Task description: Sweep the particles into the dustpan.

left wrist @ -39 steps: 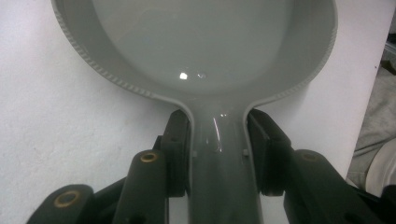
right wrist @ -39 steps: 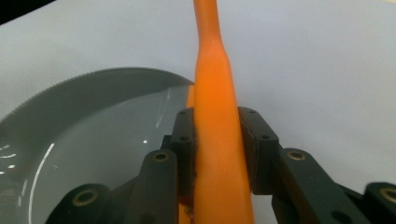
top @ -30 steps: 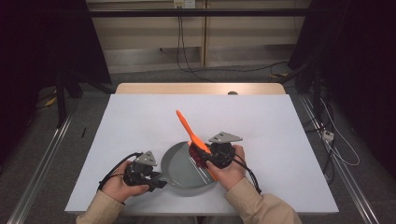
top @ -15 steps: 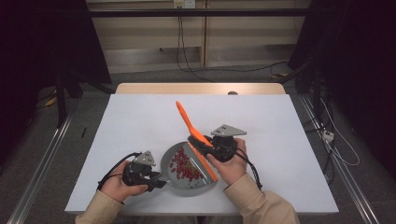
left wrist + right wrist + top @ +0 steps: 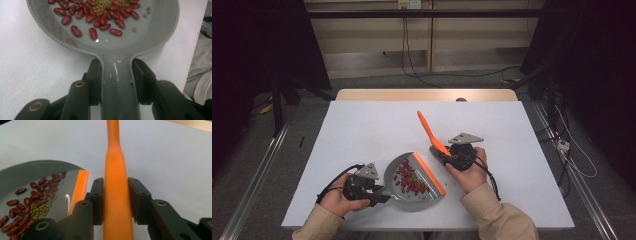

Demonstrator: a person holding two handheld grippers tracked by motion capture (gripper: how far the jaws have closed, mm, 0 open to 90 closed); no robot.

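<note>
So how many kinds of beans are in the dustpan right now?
2: red kidney beans spread across the grey dustpan, and small green beans clustered among them near the orange lip. Some may lie hidden underneath.

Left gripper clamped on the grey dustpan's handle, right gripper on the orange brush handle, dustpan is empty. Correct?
Not quite: the dustpan is not empty. The left gripper view shows red kidney beans and small green mung beans lying in it. The rest holds: the left gripper is clamped on the dustpan's handle, and the right gripper is on the orange brush handle.
</note>
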